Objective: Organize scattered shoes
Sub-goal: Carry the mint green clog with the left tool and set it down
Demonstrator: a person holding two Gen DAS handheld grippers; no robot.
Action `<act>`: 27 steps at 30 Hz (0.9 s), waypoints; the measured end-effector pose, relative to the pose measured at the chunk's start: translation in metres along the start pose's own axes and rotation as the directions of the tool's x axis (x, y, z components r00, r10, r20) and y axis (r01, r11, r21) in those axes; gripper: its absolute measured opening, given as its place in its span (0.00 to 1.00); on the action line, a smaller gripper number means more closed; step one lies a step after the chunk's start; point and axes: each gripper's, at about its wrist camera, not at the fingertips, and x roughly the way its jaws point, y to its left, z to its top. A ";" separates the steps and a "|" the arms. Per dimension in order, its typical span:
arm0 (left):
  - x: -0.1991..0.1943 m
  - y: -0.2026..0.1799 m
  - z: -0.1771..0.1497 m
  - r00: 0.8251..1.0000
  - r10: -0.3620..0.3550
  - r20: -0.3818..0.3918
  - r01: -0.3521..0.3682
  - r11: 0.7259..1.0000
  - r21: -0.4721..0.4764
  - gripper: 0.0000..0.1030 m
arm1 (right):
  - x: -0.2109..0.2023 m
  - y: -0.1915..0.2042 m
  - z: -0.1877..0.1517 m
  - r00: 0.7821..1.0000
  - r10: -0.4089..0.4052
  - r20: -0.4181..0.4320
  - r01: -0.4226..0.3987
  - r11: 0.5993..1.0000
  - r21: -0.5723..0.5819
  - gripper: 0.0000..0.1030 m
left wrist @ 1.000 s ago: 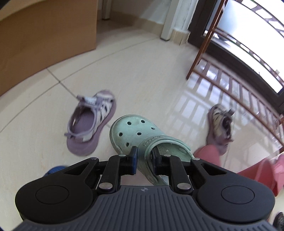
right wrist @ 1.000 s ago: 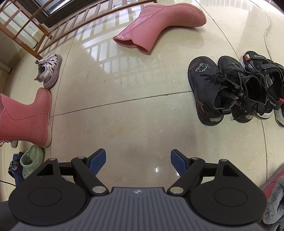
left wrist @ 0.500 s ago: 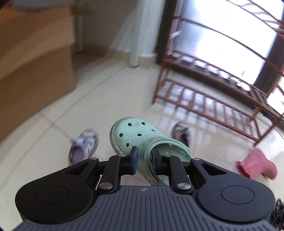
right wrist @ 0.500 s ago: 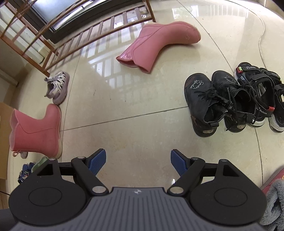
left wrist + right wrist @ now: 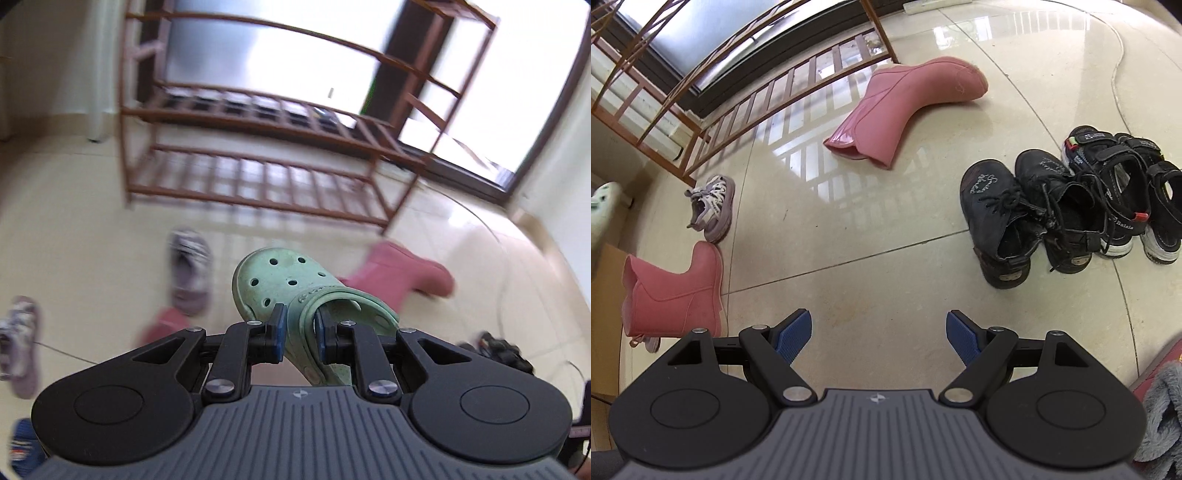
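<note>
My left gripper [image 5: 299, 332] is shut on the side wall of a mint green clog [image 5: 284, 280], held in the air with its toe pointing toward a brown slatted shoe rack [image 5: 258, 184]. The clog also shows at the left edge of the right wrist view [image 5: 600, 206]. My right gripper [image 5: 879, 338] hangs open over bare tile with nothing between its fingers. On the floor ahead of it lie a fallen pink boot [image 5: 908, 107], an upright pink boot [image 5: 676, 291], a lilac sandal [image 5: 714, 206], a pair of black lace-up shoes [image 5: 1027, 218] and a pair of black strap sandals [image 5: 1126, 184].
The rack [image 5: 738, 92] stands against a bright window. A second lilac sandal [image 5: 18, 339] and a blue shoe [image 5: 22, 446] lie at the left in the left wrist view. A grey furry slipper [image 5: 1160, 410] sits at the right edge. A wooden cabinet [image 5: 605, 314] borders the left.
The left gripper has risen and swung right with the green clog, so the shoe rack now fills its view instead of the floor. The right gripper rose slightly and stays open.
</note>
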 end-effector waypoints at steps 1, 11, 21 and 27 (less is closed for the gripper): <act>0.010 -0.008 -0.008 1.000 -0.014 -0.012 0.014 1.000 0.015 0.17 | 0.001 -0.002 0.000 1.000 -0.005 -0.001 0.005 1.000 0.002 0.83; 0.088 -0.046 -0.082 0.993 -0.036 -0.109 0.045 0.996 0.082 0.17 | 0.015 -0.018 -0.010 0.998 -0.063 -0.025 0.063 0.998 -0.001 0.83; 0.150 -0.065 -0.137 0.983 -0.039 -0.180 0.072 0.981 0.181 0.18 | 0.042 -0.017 -0.017 0.993 -0.092 -0.068 0.088 0.994 -0.061 0.83; 0.172 -0.070 -0.161 0.973 -0.036 -0.229 0.089 0.971 0.223 0.18 | 0.064 0.000 -0.020 0.991 -0.090 -0.099 0.075 0.987 -0.143 0.83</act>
